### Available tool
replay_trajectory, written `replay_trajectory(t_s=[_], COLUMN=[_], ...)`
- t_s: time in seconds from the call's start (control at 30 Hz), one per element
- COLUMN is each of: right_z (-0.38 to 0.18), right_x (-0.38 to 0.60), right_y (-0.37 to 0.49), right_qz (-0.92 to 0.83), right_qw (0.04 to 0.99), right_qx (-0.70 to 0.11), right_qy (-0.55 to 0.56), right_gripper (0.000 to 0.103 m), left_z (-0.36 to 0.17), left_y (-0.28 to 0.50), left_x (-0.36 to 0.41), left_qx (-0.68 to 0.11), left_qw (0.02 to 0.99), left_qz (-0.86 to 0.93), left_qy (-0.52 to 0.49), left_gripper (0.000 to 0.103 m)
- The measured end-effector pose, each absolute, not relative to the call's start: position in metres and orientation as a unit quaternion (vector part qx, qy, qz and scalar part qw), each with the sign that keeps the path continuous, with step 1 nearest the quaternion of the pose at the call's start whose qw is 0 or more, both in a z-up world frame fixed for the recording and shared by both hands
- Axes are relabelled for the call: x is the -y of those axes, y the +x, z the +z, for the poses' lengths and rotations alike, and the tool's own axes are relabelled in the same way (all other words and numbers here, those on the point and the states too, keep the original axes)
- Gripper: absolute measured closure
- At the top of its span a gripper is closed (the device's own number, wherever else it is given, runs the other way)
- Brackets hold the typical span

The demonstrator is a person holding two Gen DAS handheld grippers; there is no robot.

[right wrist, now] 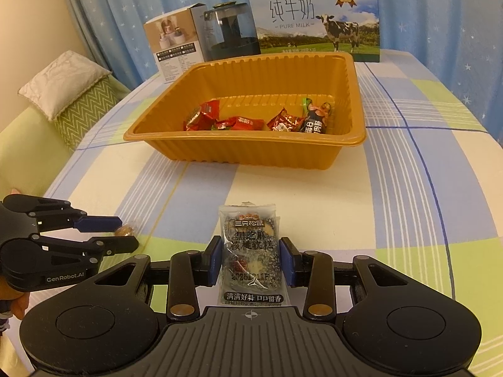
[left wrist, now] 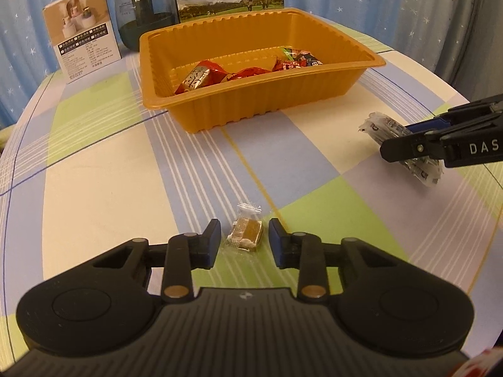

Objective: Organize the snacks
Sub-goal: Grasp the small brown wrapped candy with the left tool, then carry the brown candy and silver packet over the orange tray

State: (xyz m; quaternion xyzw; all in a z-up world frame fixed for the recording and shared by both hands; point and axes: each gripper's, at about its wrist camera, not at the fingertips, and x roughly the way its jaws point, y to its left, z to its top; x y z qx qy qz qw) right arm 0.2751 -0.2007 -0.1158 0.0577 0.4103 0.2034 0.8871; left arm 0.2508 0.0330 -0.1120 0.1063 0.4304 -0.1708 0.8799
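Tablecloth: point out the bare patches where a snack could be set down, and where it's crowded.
Bare cloth lies between the orange tray and both grippers, and along the table's right side. Inside the tray, the far half of the floor is free; wrapped snacks crowd its near wall. Behind the tray, the small box, the dark jug and the milk carton leave little room.

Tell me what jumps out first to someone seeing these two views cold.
The orange tray dominates mid-table, with several red-wrapped snacks along its near side. Nearer the cameras, the right gripper is clamped on a sesame-cake packet, while the left gripper brackets a small clear-wrapped candy lying on the checked tablecloth, with gaps at both pads.
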Motion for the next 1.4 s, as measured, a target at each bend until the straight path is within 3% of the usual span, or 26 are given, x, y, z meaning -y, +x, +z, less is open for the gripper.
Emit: replay_trajectory(t_s=[0.13, 0.23, 1.4], right_z=[-0.115, -0.114, -0.057], right_x=[0.199, 0.197, 0.204], right_y=[0.275, 0.275, 0.283], right_qz=[0.205, 0.206, 0.183], right_qw=[0.887, 0.887, 0.916], right_qx=[-0.411, -0.410, -0.349], right_qy=[0.057, 0.055, 0.080], right_gripper=[0.064, 0.064, 0.064], left_z=[-0.111, -0.109, -0.032], left_y=[0.253, 0.251, 0.260], left_x=[-0.034, -0.029, 0.013], left_qx=[-0.440, -0.447, -0.379], left_qw=[0.877, 0.874, 0.914], left_qz=[-0.170, -0.159, -0.140], left_qy=[0.091, 0.103, 0.036], left_gripper=[0.083, 0.085, 0.085])
